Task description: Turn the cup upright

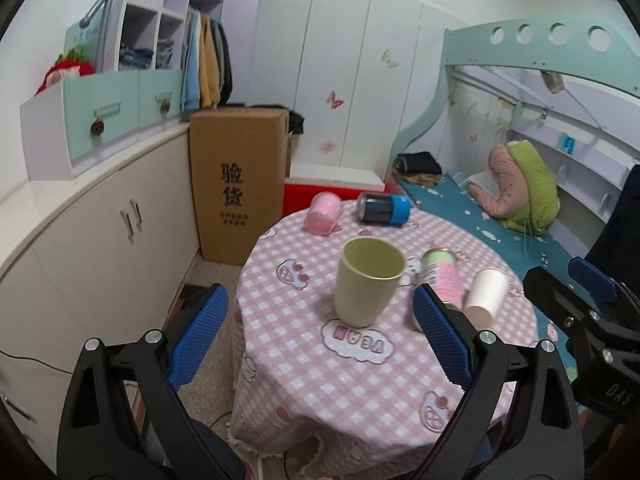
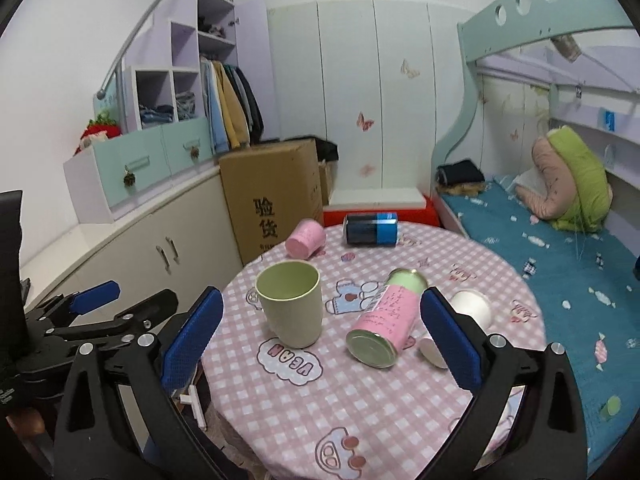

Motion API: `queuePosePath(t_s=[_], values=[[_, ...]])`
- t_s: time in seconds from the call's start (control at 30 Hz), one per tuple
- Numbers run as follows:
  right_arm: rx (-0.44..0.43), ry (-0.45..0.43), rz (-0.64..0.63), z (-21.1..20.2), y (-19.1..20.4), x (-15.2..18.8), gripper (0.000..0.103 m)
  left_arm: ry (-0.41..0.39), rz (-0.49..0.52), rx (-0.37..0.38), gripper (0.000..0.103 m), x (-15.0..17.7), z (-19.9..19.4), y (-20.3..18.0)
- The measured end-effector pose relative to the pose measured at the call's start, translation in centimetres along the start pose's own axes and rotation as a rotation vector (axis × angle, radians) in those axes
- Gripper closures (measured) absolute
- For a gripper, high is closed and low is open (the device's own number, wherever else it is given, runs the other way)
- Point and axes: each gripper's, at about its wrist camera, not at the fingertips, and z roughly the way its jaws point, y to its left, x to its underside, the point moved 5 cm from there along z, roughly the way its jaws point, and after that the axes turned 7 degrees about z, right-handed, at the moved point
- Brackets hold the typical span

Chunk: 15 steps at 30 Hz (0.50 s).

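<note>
A pale green cup (image 1: 369,280) (image 2: 291,308) stands upright, mouth up, on the round table with the pink checked cloth (image 1: 320,380) (image 2: 320,408). A pink cup (image 1: 323,213) (image 2: 305,238) lies on its side at the far edge. A white paper cup (image 1: 484,294) (image 2: 472,308) lies on its side at the right. My left gripper (image 1: 320,340) is open and empty, held back from the green cup. My right gripper (image 2: 320,340) is open and empty, above the table's near side; it also shows at the right of the left wrist view (image 1: 580,300).
A pink and green can (image 1: 442,280) (image 2: 386,320) lies between the green cup and the paper cup. A black and blue can (image 1: 385,208) (image 2: 371,228) lies at the far edge. A tall cardboard box (image 1: 236,184) and cabinets stand left; a bed (image 2: 560,264) lies right.
</note>
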Motion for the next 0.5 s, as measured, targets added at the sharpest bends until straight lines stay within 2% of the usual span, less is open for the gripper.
queuePosePath(t_s=[0.5], values=[[-0.017,-0.103,0.006,-6.4,-0.1,-0.6,0.007,-0.124,0.071,-0.012,0.008,-0.9,-6.2,-3.2]])
